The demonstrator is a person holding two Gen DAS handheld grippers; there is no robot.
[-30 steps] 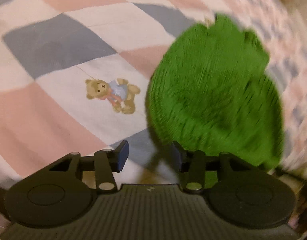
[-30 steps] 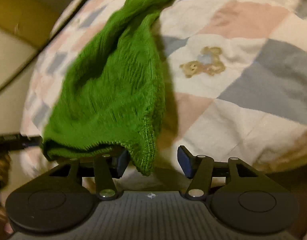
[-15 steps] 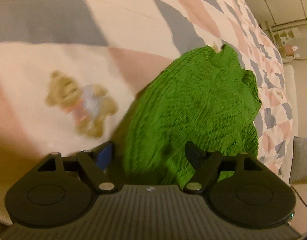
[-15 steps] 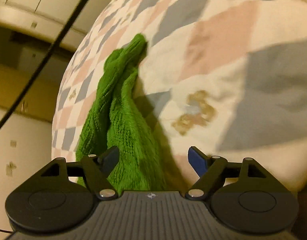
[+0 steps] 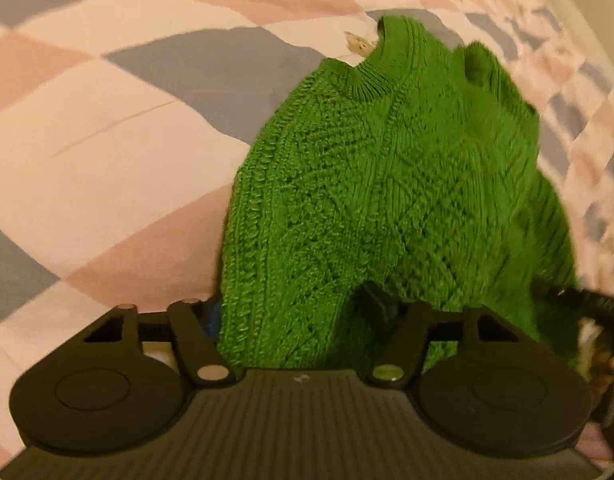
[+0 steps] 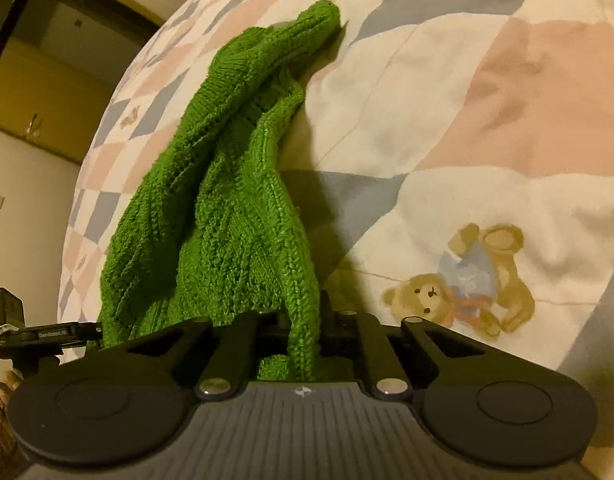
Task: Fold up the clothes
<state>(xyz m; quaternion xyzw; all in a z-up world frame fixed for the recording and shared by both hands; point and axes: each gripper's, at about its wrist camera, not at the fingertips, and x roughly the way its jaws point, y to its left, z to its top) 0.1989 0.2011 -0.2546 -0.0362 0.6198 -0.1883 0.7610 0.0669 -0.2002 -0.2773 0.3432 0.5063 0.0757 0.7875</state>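
Green cable-knit wool fills the near field of both wrist views. Our right gripper [image 6: 303,332] now has its jaws drawn in tight on a fold of the green sweater [image 6: 235,216]; half a second ago those jaws stood wide with the knit merely lying between them. Our left gripper [image 5: 295,312] has its jaws apart, the sweater's lower edge draped between them, one blue pad just showing beside the wool. We cannot tell whether they are pressing yet. Beyond, the sweater stretches away across the bed's quilt [image 5: 107,152], ribbed collar [image 5: 367,76] at the far end. A teddy-bear print [image 6: 463,280] lies right of the garment. We judge one corner secured, the other pending before any lift.
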